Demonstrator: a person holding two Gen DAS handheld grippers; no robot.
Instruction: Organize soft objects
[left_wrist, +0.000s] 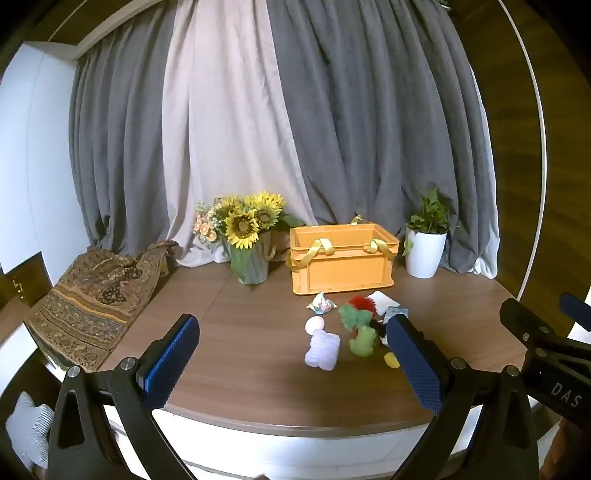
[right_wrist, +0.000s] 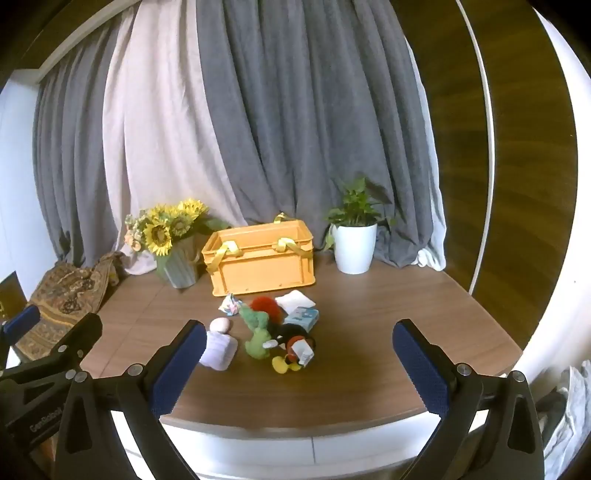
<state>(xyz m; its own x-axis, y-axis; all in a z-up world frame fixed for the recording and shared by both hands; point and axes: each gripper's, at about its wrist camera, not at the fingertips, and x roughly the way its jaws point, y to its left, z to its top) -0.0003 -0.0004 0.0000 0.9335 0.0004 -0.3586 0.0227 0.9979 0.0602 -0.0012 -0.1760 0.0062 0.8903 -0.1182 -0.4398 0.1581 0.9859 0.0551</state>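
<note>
Several soft toys lie in a cluster on the brown table (right_wrist: 388, 314) in front of an orange crate (right_wrist: 260, 258) with yellow handles. Among them are a lilac plush (right_wrist: 219, 350), a green frog plush (right_wrist: 258, 341), a black, red and yellow mouse plush (right_wrist: 295, 349), a red fluffy ball (right_wrist: 266, 304), a pale ball (right_wrist: 220, 325) and a white pad (right_wrist: 295, 300). The crate (left_wrist: 343, 260), lilac plush (left_wrist: 323, 349) and frog (left_wrist: 364, 339) show in the left wrist view too. My left gripper (left_wrist: 291, 354) and right gripper (right_wrist: 299, 356) are open and empty, held above the table's near edge.
A vase of sunflowers (right_wrist: 170, 240) stands left of the crate and a white potted plant (right_wrist: 354, 243) right of it. A patterned cloth (left_wrist: 92, 295) drapes over the table's left end. Grey and white curtains hang behind.
</note>
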